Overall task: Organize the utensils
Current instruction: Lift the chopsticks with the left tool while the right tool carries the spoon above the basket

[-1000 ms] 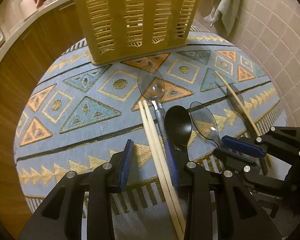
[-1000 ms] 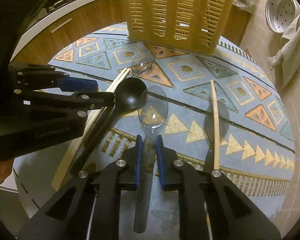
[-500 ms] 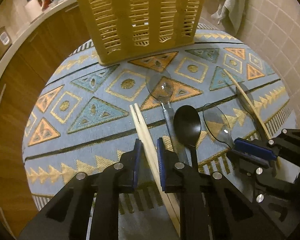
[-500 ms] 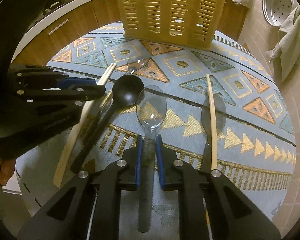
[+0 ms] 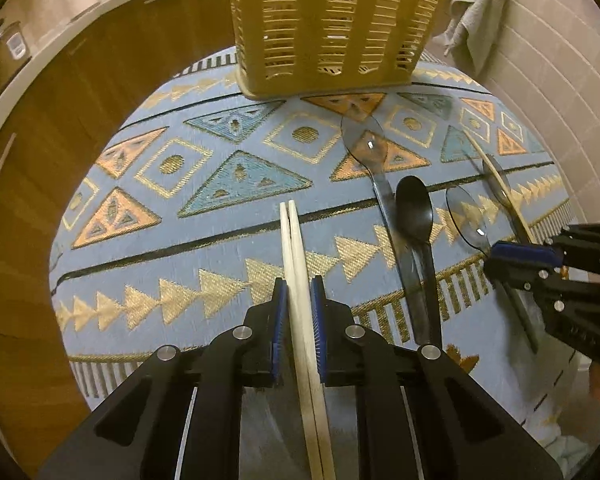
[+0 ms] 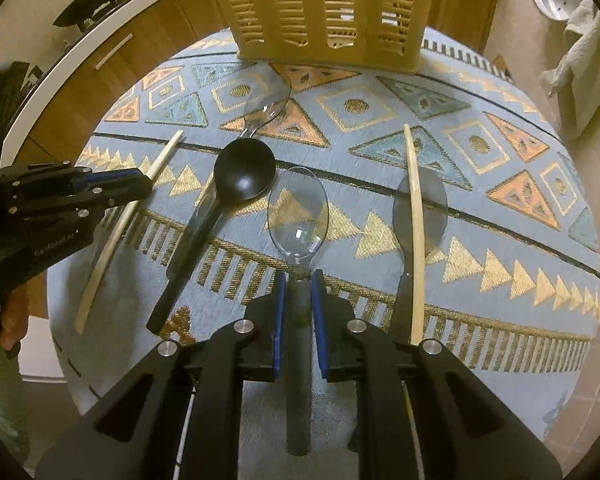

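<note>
Pinching paired chopsticks (image 5: 296, 280) in left gripper (image 5: 299, 308), clamping clear spoon (image 6: 298, 216) handle in right gripper (image 6: 299, 312), both lying short of yellow basket (image 5: 332, 28) on table (image 5: 140, 248)

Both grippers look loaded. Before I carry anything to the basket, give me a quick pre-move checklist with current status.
1. Left gripper shut on the pair of chopsticks: ok, both sticks sit between the pads.
2. Right gripper shut on the clear spoon by its handle: ok.
3. Chopsticks aligned in the grip: ok, they lie side by side with tips together.
4. Yellow basket upright at the far edge of the patterned mat: ok.
5. Basket compartments free to receive: cannot tell, the top opening is out of view.
6. Utensils left to sort: not ok, the black spoon and single chopstick remain on the mat.
</note>
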{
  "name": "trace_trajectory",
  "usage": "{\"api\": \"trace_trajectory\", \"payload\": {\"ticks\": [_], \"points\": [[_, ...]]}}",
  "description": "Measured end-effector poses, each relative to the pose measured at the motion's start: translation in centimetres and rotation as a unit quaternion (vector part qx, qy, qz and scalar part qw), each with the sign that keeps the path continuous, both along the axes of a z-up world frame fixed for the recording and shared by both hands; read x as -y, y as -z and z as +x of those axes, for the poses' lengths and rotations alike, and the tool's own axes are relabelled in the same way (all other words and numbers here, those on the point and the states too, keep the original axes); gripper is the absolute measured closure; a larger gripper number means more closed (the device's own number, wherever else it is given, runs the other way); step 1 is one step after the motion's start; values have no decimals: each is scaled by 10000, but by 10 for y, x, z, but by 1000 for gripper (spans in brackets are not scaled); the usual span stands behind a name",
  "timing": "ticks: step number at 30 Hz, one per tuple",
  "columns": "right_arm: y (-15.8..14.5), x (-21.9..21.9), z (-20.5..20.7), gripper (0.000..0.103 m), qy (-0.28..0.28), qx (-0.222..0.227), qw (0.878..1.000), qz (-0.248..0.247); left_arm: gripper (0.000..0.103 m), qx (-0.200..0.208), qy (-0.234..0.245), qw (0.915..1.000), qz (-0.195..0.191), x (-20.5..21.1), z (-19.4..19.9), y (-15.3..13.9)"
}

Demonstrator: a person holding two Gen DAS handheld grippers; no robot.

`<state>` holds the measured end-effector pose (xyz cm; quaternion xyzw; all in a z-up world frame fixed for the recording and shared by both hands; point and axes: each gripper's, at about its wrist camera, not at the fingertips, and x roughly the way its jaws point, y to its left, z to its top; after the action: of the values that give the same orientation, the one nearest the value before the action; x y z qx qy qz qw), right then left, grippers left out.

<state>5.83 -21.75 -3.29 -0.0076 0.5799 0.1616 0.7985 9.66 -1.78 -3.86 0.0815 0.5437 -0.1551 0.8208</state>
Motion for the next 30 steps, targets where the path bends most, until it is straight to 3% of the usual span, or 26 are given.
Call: {"api": "trace_trajectory", "payload": {"ticks": [3,9,13,17,20,23,25,28,29,30], "points": [[1,0,11,90,-62,-287,9996,47,86,-196,158,9996,-87,3,6,0],[1,-12,26,88,-316,-706,9969,-173,87,-504,520,9968,351,14,16,1],[0,-22,26,90,-450,-692,9955,-462,92,-533,579,9951,591,19,18,0],[-1,-23,24,93,-436,-630,9965,-340,93,-462,486,9971,372,17,17,-2],[-13,-16,21,93,-413,-361,9984,-145,94,-130,401,9991,83,9,12,-18],[-42,-9,18,93,-406,162,9987,274,94,414,282,9972,-555,-5,7,-49],[-59,-6,16,93,-406,478,9969,478,94,812,193,9927,-874,-12,4,-71],[-89,1,17,93,-395,1061,9906,769,95,1526,27,9787,-1376,-24,-2,-107],[-98,2,17,93,-377,1251,9879,832,103,1678,-60,9746,-1484,-26,-2,-116],[-109,4,19,93,-343,1488,9839,932,103,1840,-171,9695,-1612,-27,1,-127]]}}
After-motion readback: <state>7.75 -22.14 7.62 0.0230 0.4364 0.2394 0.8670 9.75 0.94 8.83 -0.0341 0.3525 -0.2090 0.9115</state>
